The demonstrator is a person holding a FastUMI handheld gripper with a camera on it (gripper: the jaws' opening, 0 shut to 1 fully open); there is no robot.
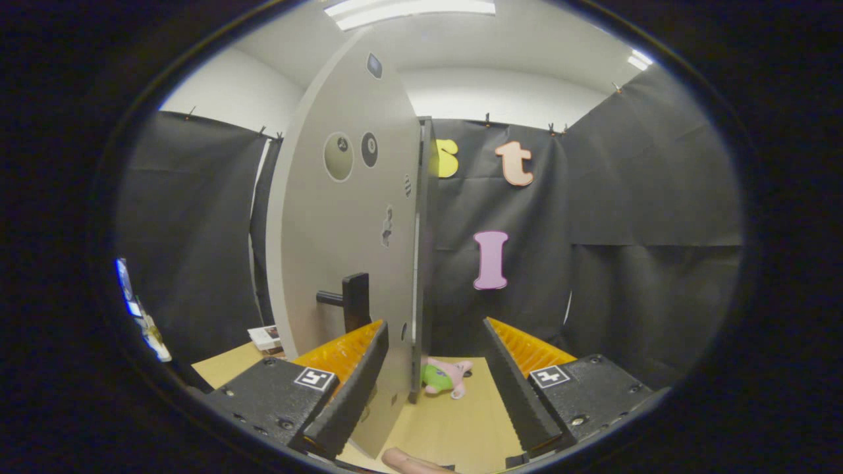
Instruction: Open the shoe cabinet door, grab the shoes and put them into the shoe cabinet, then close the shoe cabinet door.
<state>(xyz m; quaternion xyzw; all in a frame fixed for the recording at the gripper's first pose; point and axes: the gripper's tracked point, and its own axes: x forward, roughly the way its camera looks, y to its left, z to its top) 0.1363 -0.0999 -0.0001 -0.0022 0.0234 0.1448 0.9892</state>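
Claw [435, 368] spread empty astride tall grey cabinet door's [342, 217] edge, black handle [354, 301] unheld; could slip past, nudging door shut.

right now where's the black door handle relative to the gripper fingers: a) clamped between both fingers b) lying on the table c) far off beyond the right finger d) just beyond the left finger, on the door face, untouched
d: the black handle sticks out of the cabinet door just beyond the left finger, while the gripper is open with nothing between its fingers.
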